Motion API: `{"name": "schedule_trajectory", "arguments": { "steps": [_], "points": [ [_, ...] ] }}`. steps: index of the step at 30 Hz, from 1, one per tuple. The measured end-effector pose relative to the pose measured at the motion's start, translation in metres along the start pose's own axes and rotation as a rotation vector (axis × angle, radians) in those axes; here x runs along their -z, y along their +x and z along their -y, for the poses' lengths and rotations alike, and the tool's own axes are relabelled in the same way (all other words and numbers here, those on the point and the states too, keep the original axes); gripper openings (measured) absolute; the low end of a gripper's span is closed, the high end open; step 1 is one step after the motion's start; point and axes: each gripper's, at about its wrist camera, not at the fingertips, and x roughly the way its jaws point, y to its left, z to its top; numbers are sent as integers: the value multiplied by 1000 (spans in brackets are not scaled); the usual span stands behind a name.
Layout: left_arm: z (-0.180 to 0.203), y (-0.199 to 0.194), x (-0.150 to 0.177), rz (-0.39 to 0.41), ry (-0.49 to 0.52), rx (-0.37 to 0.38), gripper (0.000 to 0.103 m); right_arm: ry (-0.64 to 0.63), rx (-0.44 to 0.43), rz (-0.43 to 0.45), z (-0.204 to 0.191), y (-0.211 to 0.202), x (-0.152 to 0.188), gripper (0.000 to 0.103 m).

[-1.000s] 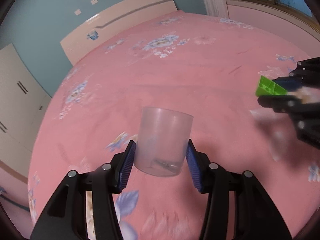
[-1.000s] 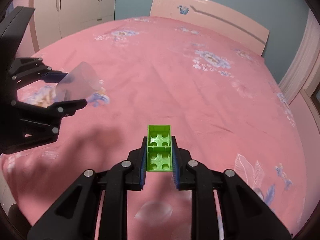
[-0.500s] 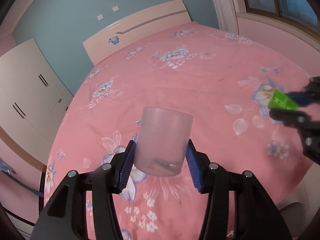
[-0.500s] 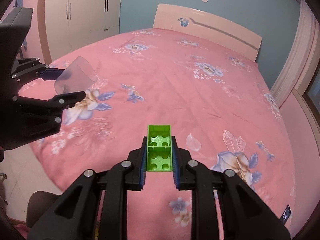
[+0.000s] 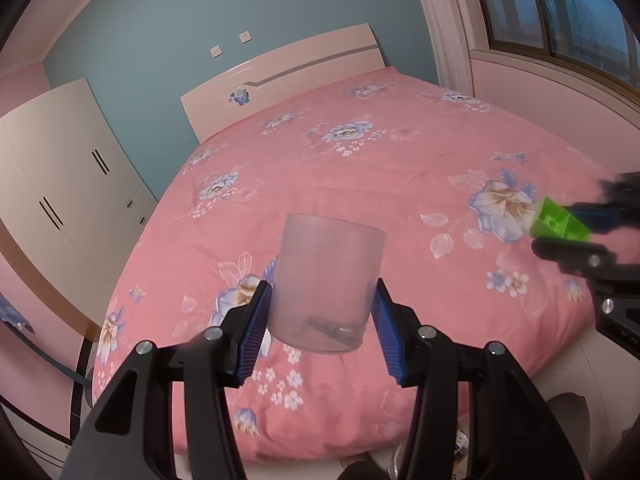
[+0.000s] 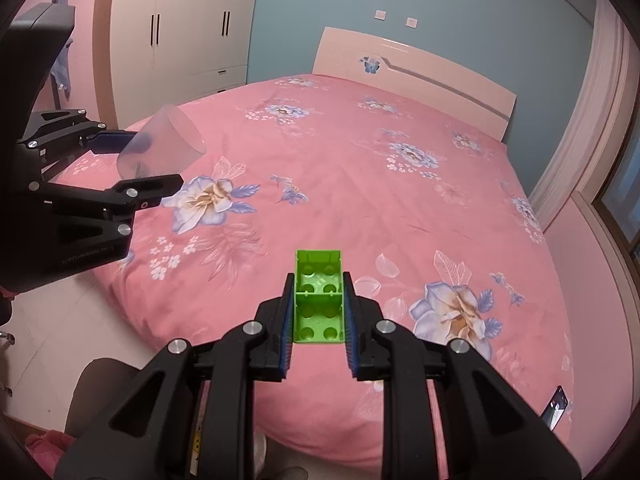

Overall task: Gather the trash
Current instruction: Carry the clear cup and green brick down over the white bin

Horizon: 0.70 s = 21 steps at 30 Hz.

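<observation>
The left gripper (image 5: 322, 316) is clenched on a frosted plastic cup (image 5: 328, 280), its blue pads (image 5: 256, 332) pressed against the cup's lower sides. The cup is held in the air above the foot of the bed (image 5: 360, 168), open end away from the camera and base toward it. Something small and dark lies inside at the base; through the cloudy wall it may be a scrap of trash, but I cannot tell what it is.

The right gripper (image 6: 318, 308) is clenched on a green block (image 6: 319, 298), a hollow toy brick seen from its open underside, with round sockets and a dividing wall across the middle. The brick sits between the two pads and sticks out a little past the fingertips. It too is held in the air, over the near edge of the bed.

From the right wrist view the left gripper (image 6: 156, 160) shows at the left, with the cup (image 6: 164, 144) tilted and its mouth pointing toward the headboard (image 6: 412, 76). From the left wrist view the right gripper (image 5: 568, 228) shows blurred at the right edge with the block (image 5: 558, 224) in its jaws. The two grippers are apart, neither touching the other.

The bed has a pink flowered cover. A white wardrobe (image 6: 176, 28) stands by the blue wall, and a window (image 5: 560, 8) is on the other side of the bed. Pale floor (image 6: 60, 328) shows below the bed's near edge
</observation>
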Motion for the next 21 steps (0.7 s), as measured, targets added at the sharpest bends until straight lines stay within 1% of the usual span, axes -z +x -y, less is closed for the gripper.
{"name": "schedule_trajectory", "arguments": {
  "steps": [4, 8, 14, 21],
  "points": [
    [6, -9, 19, -16, -3, 19, 52, -10, -10, -11, -14, -9, 16, 23],
    [11, -10, 39, -40, -8, 43, 52, -14, -33, -30, -27, -8, 35, 22],
    [19, 2, 71, -90, -21, 68, 52, -22, -66, -69, -46, 4, 63, 22],
    [32, 25, 110, -165, -38, 97, 52, -19, -101, -127, -61, 27, 92, 23]
  ]
}}
